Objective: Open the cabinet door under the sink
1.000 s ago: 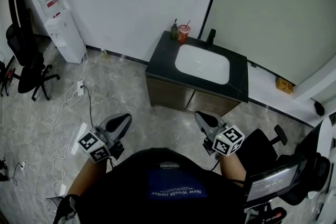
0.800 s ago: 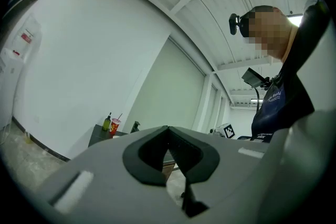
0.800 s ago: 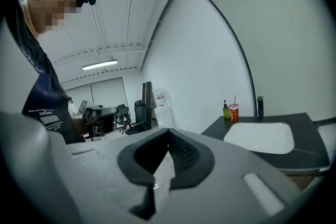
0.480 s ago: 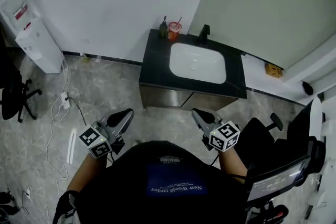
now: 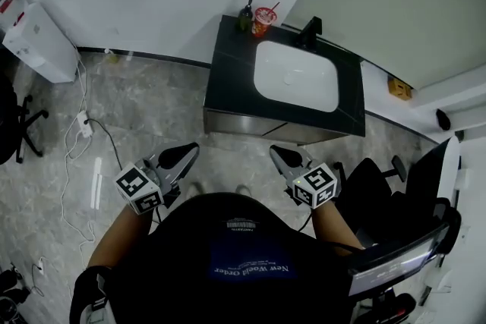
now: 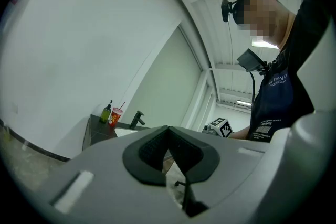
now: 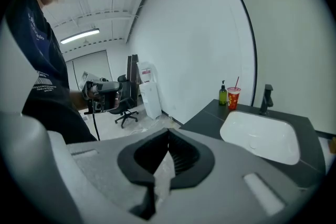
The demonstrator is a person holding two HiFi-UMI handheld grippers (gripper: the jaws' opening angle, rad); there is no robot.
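Observation:
The sink cabinet has a black countertop (image 5: 228, 72) and a white basin (image 5: 296, 76). Its brown front doors (image 5: 243, 125) show only as a narrow closed strip in the head view. My left gripper (image 5: 190, 151) and right gripper (image 5: 275, 152) hover side by side over the floor, a short way in front of those doors and touching nothing. In the left gripper view my left gripper (image 6: 168, 131) has its pads meeting with nothing between them. In the right gripper view my right gripper (image 7: 168, 135) is shut and empty too, with the basin (image 7: 260, 134) ahead at the right.
A green soap bottle (image 5: 245, 15), a red cup with a straw (image 5: 263, 19) and a black faucet (image 5: 307, 33) stand at the counter's back. A white water dispenser (image 5: 34, 42) and floor cables (image 5: 76, 155) lie at left. A black chair (image 5: 395, 186) is close at right.
The sink cabinet has come nearer as the person stepped toward it. Both grippers moved forward and lower with the person, still shut and empty.

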